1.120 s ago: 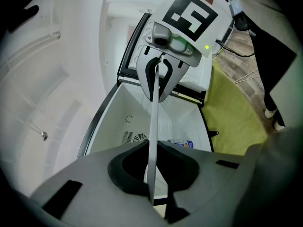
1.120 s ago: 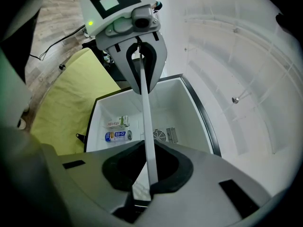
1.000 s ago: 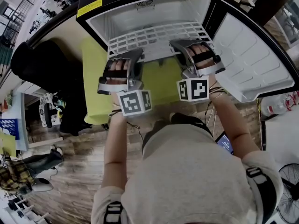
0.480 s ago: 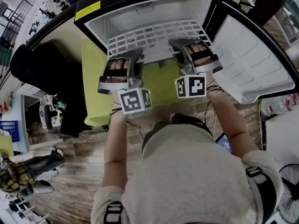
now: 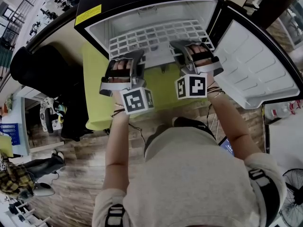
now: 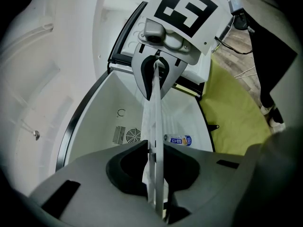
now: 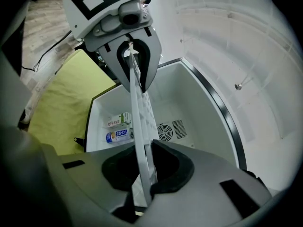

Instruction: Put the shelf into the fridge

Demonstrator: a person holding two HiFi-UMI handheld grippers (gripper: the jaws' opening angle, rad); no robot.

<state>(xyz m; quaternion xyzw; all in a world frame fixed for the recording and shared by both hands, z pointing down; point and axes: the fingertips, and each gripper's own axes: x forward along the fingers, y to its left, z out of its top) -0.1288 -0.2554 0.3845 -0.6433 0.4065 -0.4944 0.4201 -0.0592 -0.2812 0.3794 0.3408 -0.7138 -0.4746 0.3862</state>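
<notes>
The white grid shelf (image 5: pixel 156 34) lies partly inside the open fridge (image 5: pixel 142 3), its near edge held by both grippers. My left gripper (image 5: pixel 127 58) is shut on the shelf's near left edge, and the thin shelf (image 6: pixel 154 126) runs edge-on between its pads. At the near right edge, my right gripper (image 5: pixel 188 46) still pinches the shelf (image 7: pixel 141 122). Its jaws have just been opening a little with the shelf still between them. Each gripper view shows the other gripper clamped at the far end of the shelf edge.
The white fridge door (image 5: pixel 255 65) stands open at the right. Inside the fridge lie a small can (image 7: pixel 116 135) and a carton (image 7: pixel 116 121) near a fan vent (image 7: pixel 165 131). A yellow mat (image 5: pixel 97 89) lies under the fridge on the wooden floor.
Both grippers and the shelf have moved slightly further into the fridge opening, so more of the grid sits inside now.
</notes>
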